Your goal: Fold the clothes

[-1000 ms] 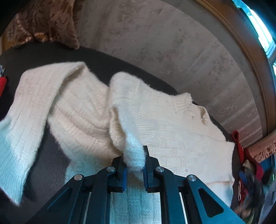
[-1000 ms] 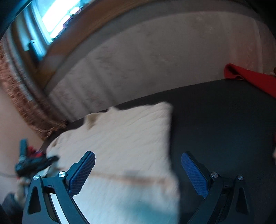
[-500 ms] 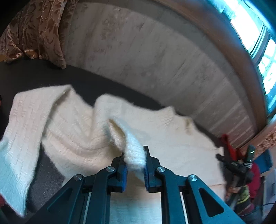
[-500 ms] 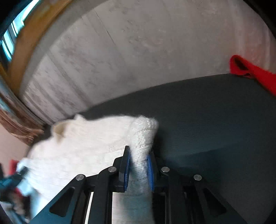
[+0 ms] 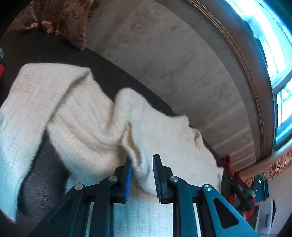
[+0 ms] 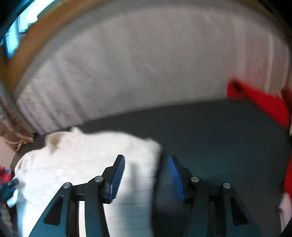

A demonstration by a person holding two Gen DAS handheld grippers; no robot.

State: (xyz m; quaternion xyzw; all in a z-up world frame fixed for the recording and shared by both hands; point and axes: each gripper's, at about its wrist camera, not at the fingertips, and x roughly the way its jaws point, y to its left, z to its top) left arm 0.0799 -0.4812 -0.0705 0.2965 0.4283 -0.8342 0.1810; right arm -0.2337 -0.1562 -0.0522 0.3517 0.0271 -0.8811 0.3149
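A cream knitted sweater [image 5: 87, 116] lies rumpled on a dark surface [image 5: 45, 182], one sleeve [image 5: 27, 102] stretched to the left and its collar [image 5: 197, 138] at the far right. My left gripper [image 5: 142, 158] is open just above it; a raised fold of the knit stands between the blue pads, leaning on the left one. In the blurred right wrist view the sweater [image 6: 82, 164] fills the lower left. My right gripper [image 6: 146, 160] is open over its right edge, with nothing pinched.
A pale wall [image 5: 173, 63] runs close behind the dark surface [image 6: 219, 136]. A red garment [image 6: 261, 102] lies at the far right. Brown patterned curtain [image 5: 60, 16] hangs at the back left, and mixed clothes [image 5: 246, 200] are piled beside the sweater under a window [image 5: 273, 36].
Both grippers were shut on folds of the sweater half a second ago and have now opened, letting the knit go. The right one had closed on the edge only after the earliest frame.
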